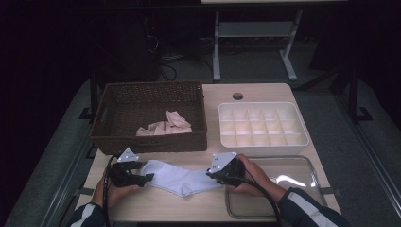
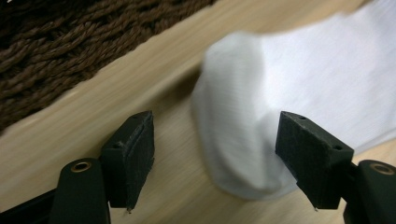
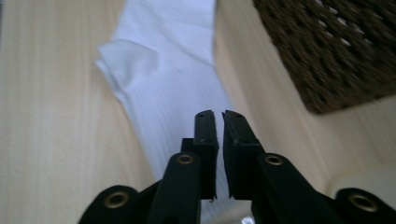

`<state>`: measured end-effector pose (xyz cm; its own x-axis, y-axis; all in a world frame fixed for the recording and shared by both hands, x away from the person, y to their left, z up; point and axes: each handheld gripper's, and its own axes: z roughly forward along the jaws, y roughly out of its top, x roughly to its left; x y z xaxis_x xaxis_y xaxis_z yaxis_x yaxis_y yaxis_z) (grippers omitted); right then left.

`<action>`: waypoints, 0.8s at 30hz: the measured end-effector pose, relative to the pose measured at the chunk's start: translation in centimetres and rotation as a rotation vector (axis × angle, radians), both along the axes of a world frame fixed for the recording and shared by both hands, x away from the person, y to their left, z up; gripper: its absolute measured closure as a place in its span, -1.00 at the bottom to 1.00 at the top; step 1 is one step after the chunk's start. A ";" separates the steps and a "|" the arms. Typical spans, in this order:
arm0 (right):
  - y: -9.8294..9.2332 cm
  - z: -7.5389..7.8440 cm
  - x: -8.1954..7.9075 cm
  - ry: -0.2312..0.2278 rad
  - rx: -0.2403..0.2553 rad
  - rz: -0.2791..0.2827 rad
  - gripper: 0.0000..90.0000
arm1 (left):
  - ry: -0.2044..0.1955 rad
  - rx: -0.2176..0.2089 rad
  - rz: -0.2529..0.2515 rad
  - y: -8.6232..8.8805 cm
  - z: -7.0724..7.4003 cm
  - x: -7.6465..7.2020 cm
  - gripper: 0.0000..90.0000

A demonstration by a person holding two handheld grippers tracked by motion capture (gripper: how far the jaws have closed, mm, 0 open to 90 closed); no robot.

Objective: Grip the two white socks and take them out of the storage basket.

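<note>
Left tongs (image 2: pixel 215 154) apart around the white sock's (image 1: pixel 177 178) end; right tongs (image 3: pixel 219 116) pinched together on its other end

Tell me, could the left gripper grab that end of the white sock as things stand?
Probably yes: the left gripper stands open, the white sock has its rounded end between the jaws, and nothing blocks it.

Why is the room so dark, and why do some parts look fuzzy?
High view: only the table is lit, the room behind is black, and glare shines on the clear tray. Left gripper view: the white sock and basket look blurry. Right gripper view: the basket is smeared.
</note>
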<state>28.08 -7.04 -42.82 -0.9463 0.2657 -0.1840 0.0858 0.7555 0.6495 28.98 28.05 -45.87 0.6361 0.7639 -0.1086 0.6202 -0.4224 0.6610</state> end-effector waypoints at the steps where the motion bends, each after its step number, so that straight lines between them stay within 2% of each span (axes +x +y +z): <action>1: 0.5 -0.3 -0.1 0.004 -0.001 0.026 0.94 | -0.010 0.008 0.009 -0.1 0.0 0.0 -0.44; 4: 1.9 -1.0 -0.1 0.021 0.002 0.048 1.00 | -0.001 0.016 0.008 -0.6 -0.3 0.1 -0.46; 7: 3.1 -1.5 0.1 0.054 0.032 0.049 1.00 | -0.009 0.028 -0.005 -1.2 -0.4 0.0 -0.50; 10: 4.1 -2.1 0.3 0.061 0.020 0.050 1.00 | -0.029 0.068 -0.006 -1.7 -0.4 -0.2 -0.47; 12: 4.6 -2.5 0.5 0.067 0.011 0.048 1.00 | -0.028 0.069 -0.007 -1.9 -0.4 -0.3 -0.40; 17: 5.0 -3.0 0.9 0.088 -0.007 0.032 1.00 | -0.021 0.040 -0.036 -1.8 -0.2 -0.4 0.06; 21: 4.8 -3.0 1.3 0.077 -0.021 0.021 1.00 | 0.013 -0.008 -0.050 -1.5 -0.1 -0.3 0.52; 24: 4.9 -3.0 1.3 0.087 -0.015 0.010 1.00 | 0.019 -0.022 -0.068 -1.5 0.1 -0.5 0.74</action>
